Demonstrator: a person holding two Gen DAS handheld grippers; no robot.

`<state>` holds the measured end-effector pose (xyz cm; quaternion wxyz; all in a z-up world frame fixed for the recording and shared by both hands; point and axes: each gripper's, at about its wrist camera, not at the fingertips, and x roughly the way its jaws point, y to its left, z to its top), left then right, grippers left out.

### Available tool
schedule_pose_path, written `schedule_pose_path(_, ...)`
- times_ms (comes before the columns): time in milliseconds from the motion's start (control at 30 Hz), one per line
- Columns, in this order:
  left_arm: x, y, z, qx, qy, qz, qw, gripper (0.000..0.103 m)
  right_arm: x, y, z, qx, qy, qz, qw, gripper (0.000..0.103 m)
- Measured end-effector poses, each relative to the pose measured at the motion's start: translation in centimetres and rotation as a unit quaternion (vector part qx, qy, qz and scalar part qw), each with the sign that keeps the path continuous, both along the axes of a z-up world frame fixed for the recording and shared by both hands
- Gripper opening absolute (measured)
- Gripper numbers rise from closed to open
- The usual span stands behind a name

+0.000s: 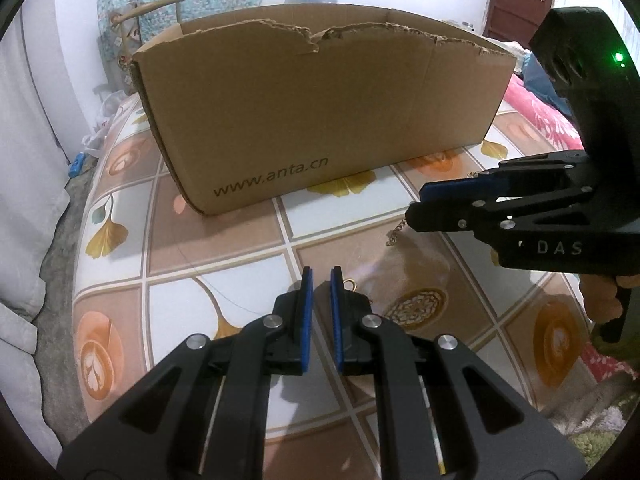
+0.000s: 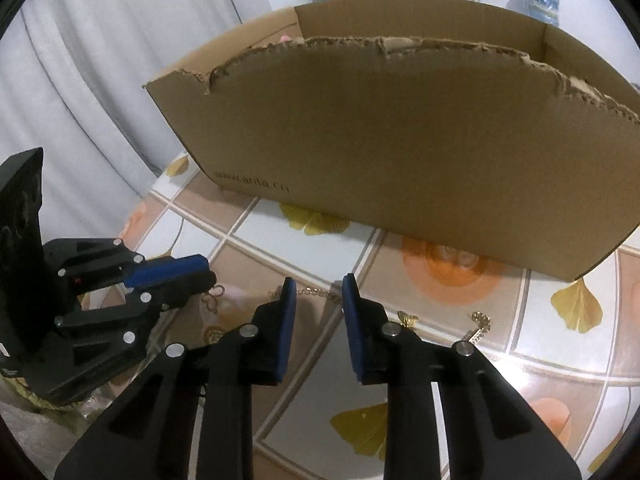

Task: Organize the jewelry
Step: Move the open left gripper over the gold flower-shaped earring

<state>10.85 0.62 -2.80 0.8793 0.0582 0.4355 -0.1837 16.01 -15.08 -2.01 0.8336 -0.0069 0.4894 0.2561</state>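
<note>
A thin gold chain (image 2: pixel 316 293) lies on the patterned tablecloth, running across just beyond the tips of my right gripper (image 2: pixel 319 284). Its blue pads stand apart and do not press on the chain. In the left wrist view the right gripper (image 1: pixel 416 205) comes in from the right, with the chain's end (image 1: pixel 396 235) below its tip. My left gripper (image 1: pixel 322 276) is shut with nothing visible between its pads, and a small gold hook (image 1: pixel 352 285) lies beside its right finger. Gold hook earrings (image 2: pixel 213 298) lie by the left gripper (image 2: pixel 206 273).
A large open cardboard box (image 1: pixel 320 112) with a torn top edge stands at the back of the table (image 1: pixel 224 248). A gold butterfly piece (image 2: pixel 406 318) and another short gold chain (image 2: pixel 480 325) lie to the right. The table's edge falls away on the left.
</note>
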Motion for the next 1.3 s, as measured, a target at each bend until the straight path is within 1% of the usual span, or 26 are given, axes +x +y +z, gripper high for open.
schedule_pose_path(167,-0.1,0.2,0.0,-0.004,-0.001,0.002,1.0,0.008,-0.4,0.0,0.0,-0.005,0.008,0.003,1.0,0.018)
schedule_pose_path(433,-0.1,0.3,0.0,-0.006,-0.002,0.001,1.0,0.008,-3.1,-0.8,0.1,-0.02,0.017,0.002,1.0,0.016)
schedule_pose_path(700,-0.1,0.4,0.1,-0.01,-0.001,0.001,1.0,0.01,-5.8,-2.5,0.2,-0.03,0.034,-0.019,0.999,0.015)
schedule_pose_path(767,-0.1,0.4,0.2,-0.021,0.001,-0.004,0.9998,0.017,-6.2,-3.0,0.3,-0.021,0.036,-0.023,0.999,0.015)
schedule_pose_path(900,-0.2,0.1,0.3,-0.024,0.0,-0.007,0.9997,0.026,-6.5,-3.8,0.6,-0.004,0.034,-0.036,0.999,0.015)
schedule_pose_path(1033,-0.5,0.0,0.8,-0.026,-0.004,-0.006,0.9996,0.028,-6.9,-4.9,1.3,0.006,0.028,-0.044,0.999,0.016)
schedule_pose_path(1100,-0.7,0.0,1.1,-0.027,-0.008,-0.008,0.9996,0.033,-6.8,-5.1,1.4,0.007,0.026,-0.047,0.999,0.016)
schedule_pose_path(1133,-0.9,0.0,1.2,-0.027,-0.009,-0.01,0.9995,0.034,-6.9,-5.2,1.4,0.008,0.026,-0.049,0.998,0.016)
schedule_pose_path(1300,-1.8,-0.4,1.4,-0.031,-0.001,-0.023,0.9993,0.035,-6.7,-6.0,1.4,0.015,0.026,-0.062,0.998,0.018)
